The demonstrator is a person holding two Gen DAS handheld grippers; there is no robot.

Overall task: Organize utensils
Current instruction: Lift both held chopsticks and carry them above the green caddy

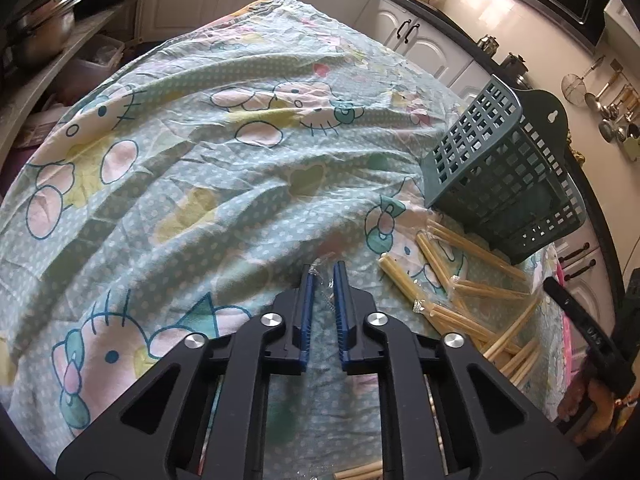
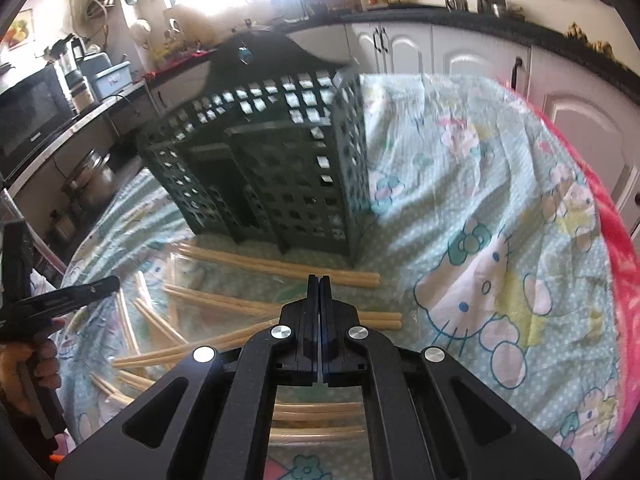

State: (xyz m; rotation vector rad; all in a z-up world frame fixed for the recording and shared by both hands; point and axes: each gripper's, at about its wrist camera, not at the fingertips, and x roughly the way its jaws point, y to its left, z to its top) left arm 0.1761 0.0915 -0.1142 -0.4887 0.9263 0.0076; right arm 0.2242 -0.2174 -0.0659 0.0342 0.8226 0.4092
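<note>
Chopsticks, left wrist view: pale bamboo chopsticks (image 1: 486, 290) in clear plastic sleeves are lying scattered and crossing one another on the cloth, at the foot of the holder and to the right of the left gripper.
Holder, left wrist view: dark green plastic lattice utensil holder (image 1: 500, 172) is standing on the cloth near the table's right edge, just beyond the chopsticks.
Cloth, left wrist view: pale green dotted tablecloth with cartoon cat prints (image 1: 200, 168) is covering the whole table, lying in wrinkles.
Left gripper, left wrist view: left gripper (image 1: 323, 270) is pointing down at the cloth; its blue pads (image 1: 306, 304) are closing on a crinkled strip of clear plastic wrapper (image 1: 329, 282), leaving only a narrow slit.
Right gripper, left wrist view: right gripper (image 1: 580, 320) is showing at the right edge, a hand (image 1: 592, 400) holding its handle.
Chopsticks, right wrist view: the chopsticks (image 2: 280, 268) are lying between the holder and the right gripper, some passing under it.
Holder, right wrist view: the holder (image 2: 260, 168) is standing upright just behind the chopsticks, its inner dividers showing.
Right gripper, right wrist view: the right gripper (image 2: 319, 278) is hanging over the chopsticks with its black fingers pressing together, nothing showing between them.
Left gripper, right wrist view: the left gripper (image 2: 80, 292) is reaching in from the left, a hand (image 2: 24, 360) gripping its handle; its fingertips cannot be made out here.
Cloth, right wrist view: the tablecloth (image 2: 480, 208) is lying over a pink fabric (image 2: 618, 264) that is showing at the right edge.
</note>
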